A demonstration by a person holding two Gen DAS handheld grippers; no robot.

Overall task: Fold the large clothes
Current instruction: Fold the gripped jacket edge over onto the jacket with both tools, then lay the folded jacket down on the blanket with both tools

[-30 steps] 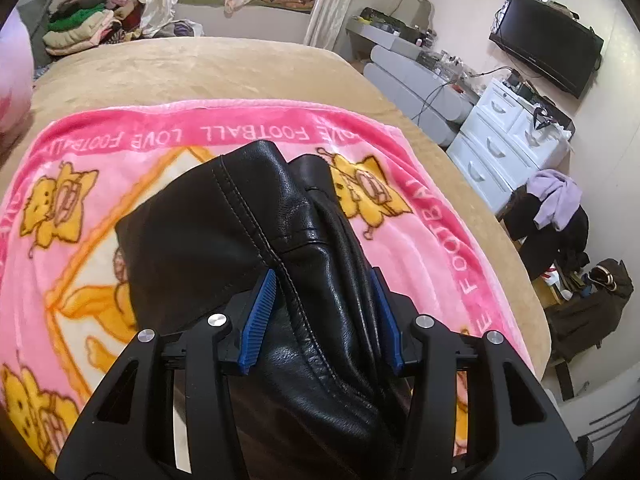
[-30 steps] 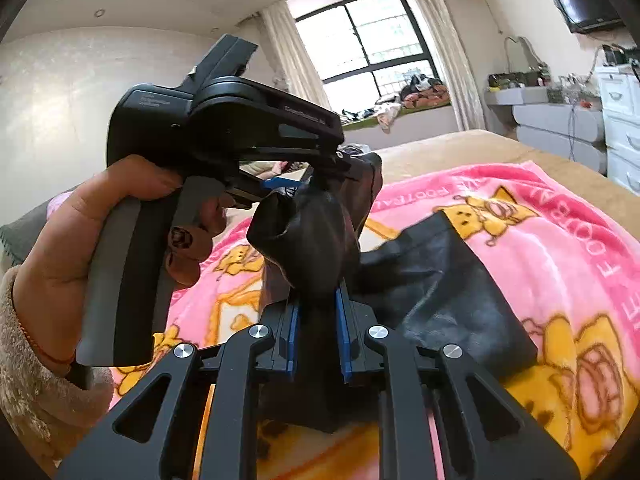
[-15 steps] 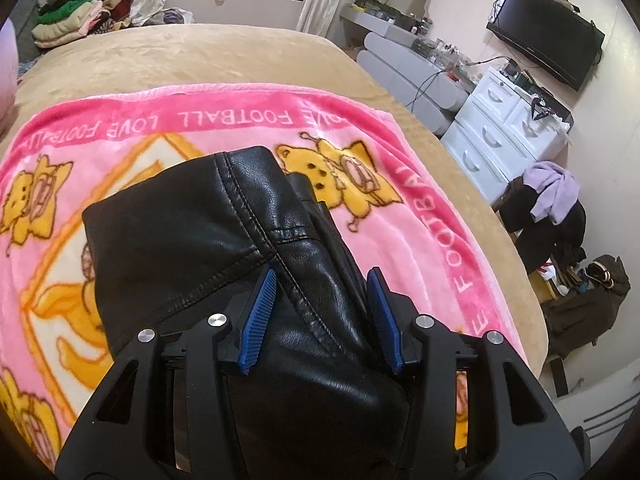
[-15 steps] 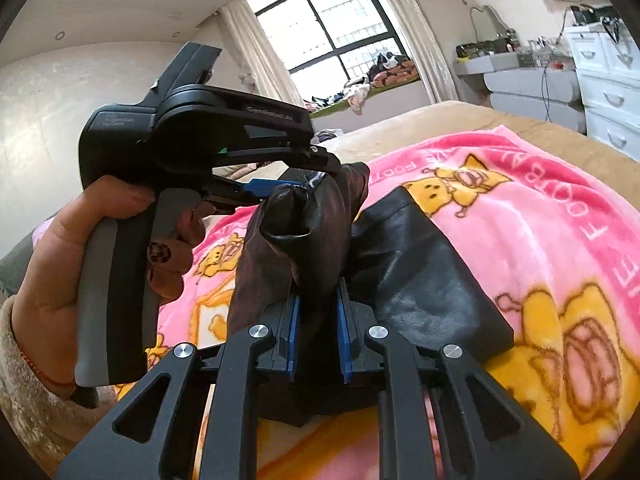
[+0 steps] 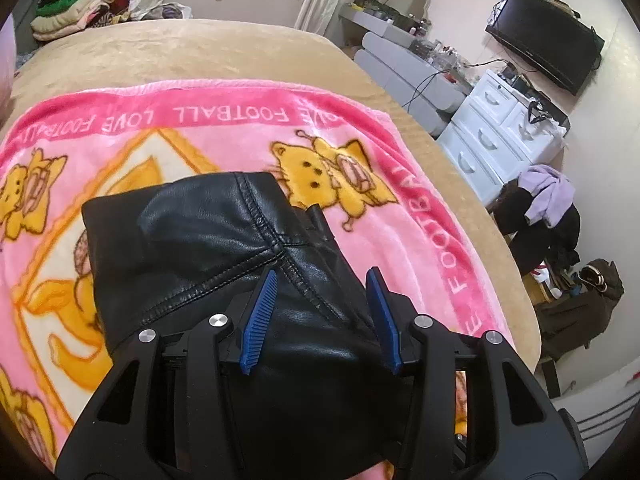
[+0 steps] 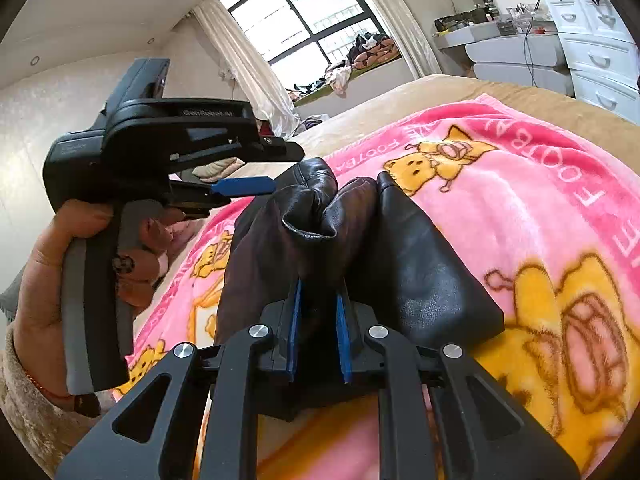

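At the far left of the right wrist view, the left tongs (image 6: 244, 185) are seen from the side, held by a hand (image 6: 48, 264) wrapped round a grey and black handle; one blue pad (image 6: 244, 185) is shown pointing toward the black leather garment (image 6: 416, 272). In the left wrist view, these left tongs (image 5: 320, 316) are seen set fairly wide, with a thick fold of the garment (image 5: 192, 248) lying between the blue pads; whether the pads press on the leather or merely flank it cannot be told. A stitched seam is seen running across the leather just ahead of the pads.

The garment is spread on a pink blanket (image 5: 248, 144) printed with yellow cartoon animals and lettering, which is laid on a tan bed (image 5: 180, 52). To the right in the right wrist view, the right tongs (image 6: 320, 328) are seen set narrow and clamped on a bunched, raised part of the garment, which stands up above the pads while a flatter panel lies on the blanket to the right.

At the right of the left wrist view, a white dresser (image 5: 496, 136) is seen beside the bed, with a dark television (image 5: 548, 40) mounted on the wall above it.
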